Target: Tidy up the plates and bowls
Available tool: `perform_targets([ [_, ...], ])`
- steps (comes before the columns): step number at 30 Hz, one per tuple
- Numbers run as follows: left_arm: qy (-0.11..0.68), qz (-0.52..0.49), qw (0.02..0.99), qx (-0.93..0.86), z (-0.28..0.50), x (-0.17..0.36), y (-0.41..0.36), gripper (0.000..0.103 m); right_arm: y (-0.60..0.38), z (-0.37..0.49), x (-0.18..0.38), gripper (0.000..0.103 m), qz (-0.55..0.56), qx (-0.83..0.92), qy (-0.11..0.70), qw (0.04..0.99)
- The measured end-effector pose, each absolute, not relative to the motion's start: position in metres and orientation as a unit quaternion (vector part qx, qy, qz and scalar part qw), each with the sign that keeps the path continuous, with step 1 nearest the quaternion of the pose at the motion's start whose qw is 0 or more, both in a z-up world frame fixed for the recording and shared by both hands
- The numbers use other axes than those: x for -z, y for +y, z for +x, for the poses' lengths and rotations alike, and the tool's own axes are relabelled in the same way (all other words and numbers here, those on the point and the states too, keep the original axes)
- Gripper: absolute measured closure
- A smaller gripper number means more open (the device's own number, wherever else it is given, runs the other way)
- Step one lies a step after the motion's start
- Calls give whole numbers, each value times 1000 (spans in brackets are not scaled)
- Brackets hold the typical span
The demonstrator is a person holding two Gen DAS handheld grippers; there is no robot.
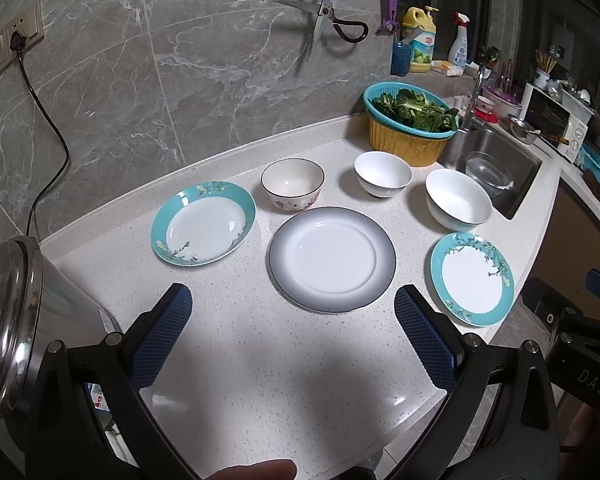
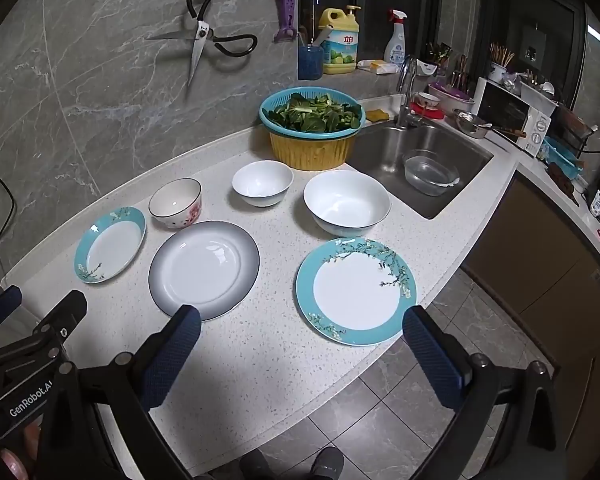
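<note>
Jaws, left gripper [image 1: 292,312]: spread to full width, nothing between them, hovering over the white speckled stone table [image 1: 260,360].
Jaws, right gripper [image 2: 300,332]: likewise spread wide and empty, above the table's front edge.

Ahead of the left jaws:
- round grey-rimmed white ceramic plate [image 1: 332,259], just beyond the tips, centred in the gap;
- teal-rimmed blossom-pattern deep plate [image 1: 203,223], beyond the left finger;
- dark-rimmed white bowl with pink flowers [image 1: 292,190], farther back;
- small plain white bowl [image 1: 383,174], farther back, to the right.

Ahead of the right jaws:
- teal-rimmed blossom-pattern flat plate [image 2: 356,291], just beyond the tips, towards the right finger;
- large white bowl [image 2: 347,202], directly behind that plate.

All six pieces stand apart from one another, and neither pair of jaws touches any of them.
</note>
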State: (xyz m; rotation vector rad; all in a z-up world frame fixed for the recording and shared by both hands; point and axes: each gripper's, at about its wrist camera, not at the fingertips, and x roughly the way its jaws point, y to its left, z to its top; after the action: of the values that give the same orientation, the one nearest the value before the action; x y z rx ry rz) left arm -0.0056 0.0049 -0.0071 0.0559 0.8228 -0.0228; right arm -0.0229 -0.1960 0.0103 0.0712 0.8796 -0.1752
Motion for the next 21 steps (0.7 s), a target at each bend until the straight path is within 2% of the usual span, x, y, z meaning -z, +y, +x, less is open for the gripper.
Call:
perform_targets([
  [21,401,26,916,11,-8,7,3,0,-196,-23,-10,0,34,85,424,901],
])
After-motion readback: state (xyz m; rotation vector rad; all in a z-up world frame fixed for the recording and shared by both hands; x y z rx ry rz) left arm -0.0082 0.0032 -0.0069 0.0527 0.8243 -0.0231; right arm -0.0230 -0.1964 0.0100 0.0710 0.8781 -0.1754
